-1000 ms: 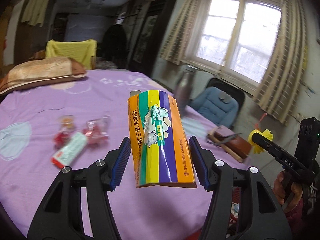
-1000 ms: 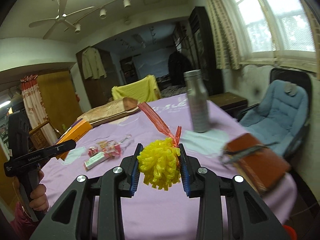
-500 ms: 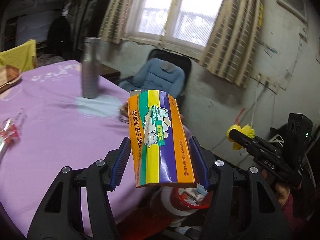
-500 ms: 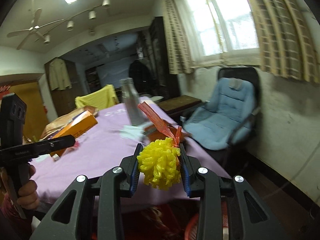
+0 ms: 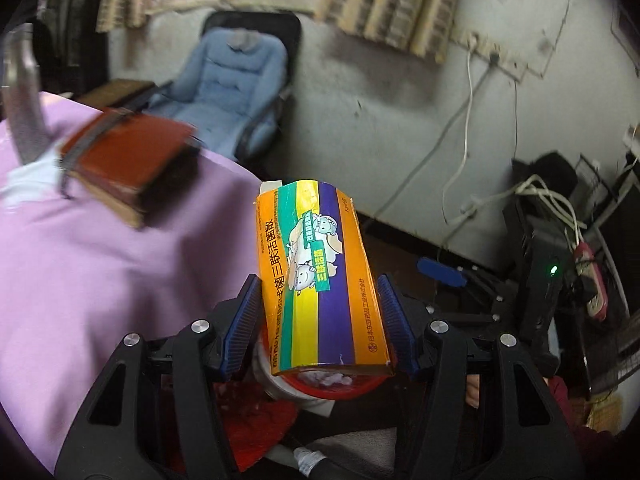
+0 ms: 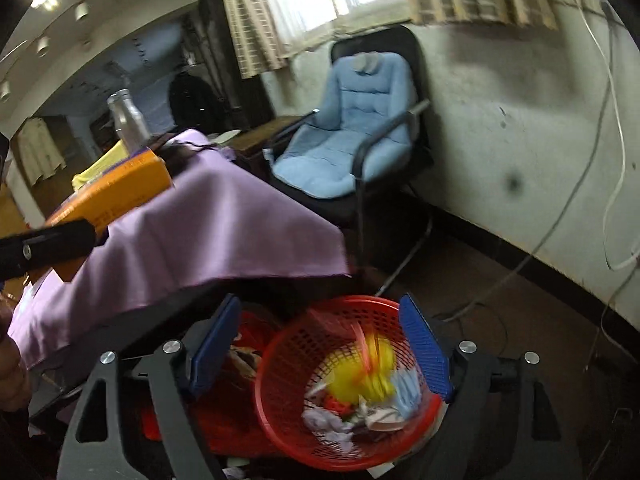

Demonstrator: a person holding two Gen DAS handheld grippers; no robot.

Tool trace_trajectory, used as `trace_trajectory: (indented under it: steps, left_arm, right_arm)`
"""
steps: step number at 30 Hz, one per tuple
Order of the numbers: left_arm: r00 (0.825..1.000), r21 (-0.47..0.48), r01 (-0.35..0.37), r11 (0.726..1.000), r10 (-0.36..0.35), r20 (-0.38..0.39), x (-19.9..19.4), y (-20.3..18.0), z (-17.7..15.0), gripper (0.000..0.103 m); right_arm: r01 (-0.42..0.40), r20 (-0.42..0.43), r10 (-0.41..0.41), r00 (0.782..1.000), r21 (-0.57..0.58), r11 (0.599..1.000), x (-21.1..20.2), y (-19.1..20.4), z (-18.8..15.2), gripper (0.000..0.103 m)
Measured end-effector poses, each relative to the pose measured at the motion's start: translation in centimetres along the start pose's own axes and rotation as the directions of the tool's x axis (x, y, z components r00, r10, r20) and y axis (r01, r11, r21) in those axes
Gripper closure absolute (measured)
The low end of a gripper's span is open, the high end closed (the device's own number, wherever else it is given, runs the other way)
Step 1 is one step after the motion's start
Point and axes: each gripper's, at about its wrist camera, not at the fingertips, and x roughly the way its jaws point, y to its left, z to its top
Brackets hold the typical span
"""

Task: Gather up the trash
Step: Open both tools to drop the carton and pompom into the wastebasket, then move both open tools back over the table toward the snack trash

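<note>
My left gripper point(image 5: 318, 326) is shut on an orange, green, yellow and purple medicine box point(image 5: 320, 280), held upright over the edge of the red trash basket point(image 5: 340, 390), which shows just below the box. The box also shows at the left of the right wrist view point(image 6: 116, 192). My right gripper point(image 6: 320, 350) is open and empty right above the red mesh basket point(image 6: 280, 384). The yellow pom-pom with its red strip point(image 6: 372, 372) lies blurred inside the basket among crumpled paper.
The table with a purple cloth point(image 5: 80, 260) is at the left, with a brown book point(image 5: 128, 160) and a steel bottle point(image 5: 24, 100) on it. A blue padded chair point(image 6: 352, 128) stands by the wall. Cables and a power strip point(image 5: 592, 280) are at the right.
Both grippers swung from the table down to the basket on the floor. My right gripper opened and the yellow pom-pom dropped into the basket. The left still holds the box.
</note>
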Motion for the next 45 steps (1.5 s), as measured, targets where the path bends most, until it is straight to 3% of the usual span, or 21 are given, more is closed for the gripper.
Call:
trace_trajectory:
  steps: [6,9,10,12,17,26,32,37,45]
  left_arm:
    - [0.997,0.041,0.027,0.999,-0.024,-0.079,4.2,-1.5,-0.2,0.041]
    - [0.995,0.060,0.015,0.998,-0.009,-0.097,4.9,-2.0,-0.6,0.030]
    - [0.996,0.068,0.001,0.998,0.005,-0.095,5.0,-2.3,-0.7,0.022]
    - [0.996,0.080,-0.033,0.996,0.039,-0.078,4.8,-2.5,-0.8,0.014]
    - [0.995,0.094,-0.089,0.992,0.093,-0.039,3.6,-2.5,-0.9,0.012]
    - [0.985,0.042,-0.152,0.987,0.148,0.086,-1.7,-0.4,-0.8,0.010]
    - [0.970,-0.014,-0.176,0.984,0.176,0.171,-6.1,1.5,-1.5,0.009]
    - [0.949,-0.065,-0.190,0.980,0.200,0.242,-10.1,3.5,-2.6,0.007]
    - [0.901,-0.181,-0.215,0.960,0.267,0.343,-16.9,7.9,-5.4,0.007]
  right_arm:
    - [0.007,0.070,-0.018,0.997,0.149,0.989,-1.1,-4.6,-0.6,0.023]
    - [-0.002,0.094,-0.018,0.995,0.202,0.979,-1.3,-6.1,-0.6,0.023]
    - [-0.006,0.099,-0.016,0.995,0.214,0.977,-1.3,-6.4,-0.6,0.023]
    - [-0.016,0.103,-0.007,0.995,0.223,0.975,-1.2,-6.7,-0.5,0.023]
    - [-0.034,0.110,0.011,0.994,0.202,0.979,-1.7,-5.7,-0.2,0.023]
    - [-0.073,0.123,0.060,0.991,0.105,0.992,-2.7,-1.0,1.3,0.023]
    - [-0.093,0.141,0.088,0.986,0.026,0.995,-4.1,2.9,2.6,0.023]
    - [-0.108,0.153,0.115,0.981,-0.055,0.993,-5.4,7.0,3.5,0.022]
    - [-0.151,0.148,0.181,0.972,-0.191,0.970,-6.6,14.5,4.3,0.018]
